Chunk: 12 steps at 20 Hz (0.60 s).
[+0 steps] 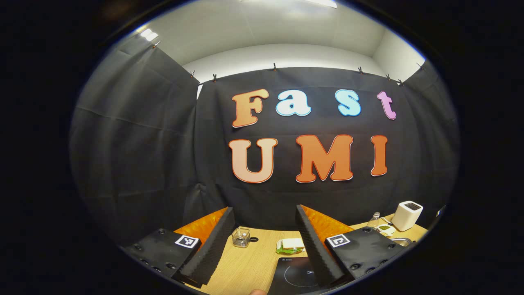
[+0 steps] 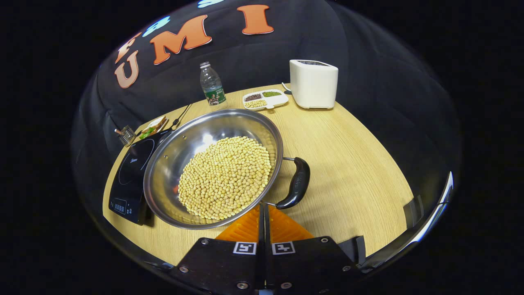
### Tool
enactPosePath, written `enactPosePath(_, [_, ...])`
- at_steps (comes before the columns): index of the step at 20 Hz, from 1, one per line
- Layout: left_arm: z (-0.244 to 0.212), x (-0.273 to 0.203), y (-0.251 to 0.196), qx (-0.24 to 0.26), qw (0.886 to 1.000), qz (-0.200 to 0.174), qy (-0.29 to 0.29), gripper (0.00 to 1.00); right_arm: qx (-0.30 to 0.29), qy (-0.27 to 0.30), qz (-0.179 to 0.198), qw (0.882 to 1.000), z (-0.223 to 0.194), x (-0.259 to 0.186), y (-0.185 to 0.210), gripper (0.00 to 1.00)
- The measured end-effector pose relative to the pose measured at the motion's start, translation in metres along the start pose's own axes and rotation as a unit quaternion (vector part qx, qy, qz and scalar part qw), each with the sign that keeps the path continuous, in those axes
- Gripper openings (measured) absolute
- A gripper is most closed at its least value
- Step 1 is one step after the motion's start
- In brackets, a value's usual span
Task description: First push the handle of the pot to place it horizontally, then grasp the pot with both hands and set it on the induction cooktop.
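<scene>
Left gripper (image 1: 265, 241) apart over cooktop (image 1: 295, 275), right gripper (image 2: 264, 213) together beside pot (image 2: 213, 168), toaster (image 2: 313, 84) behind

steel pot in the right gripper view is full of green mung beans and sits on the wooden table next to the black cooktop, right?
Not quite. The round steel pot holds pale yellow soybeans, not green mung beans, as the right gripper view shows. The rest stands: it sits on the light wooden table next to the black induction cooktop.
</scene>
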<state>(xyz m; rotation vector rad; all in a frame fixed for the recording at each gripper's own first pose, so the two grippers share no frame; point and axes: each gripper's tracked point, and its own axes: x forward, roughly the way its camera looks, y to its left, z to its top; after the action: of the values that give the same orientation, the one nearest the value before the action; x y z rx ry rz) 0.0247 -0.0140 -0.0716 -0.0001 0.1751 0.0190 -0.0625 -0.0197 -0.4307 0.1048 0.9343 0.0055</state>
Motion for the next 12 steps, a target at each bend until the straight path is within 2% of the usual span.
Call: enactPosePath(12, [-0.015,0.015,-0.015,0.010,1.000,-0.008,0.013,0.98,0.029,0.004,-0.026,0.999,0.025,0.030,-0.024,0.00])
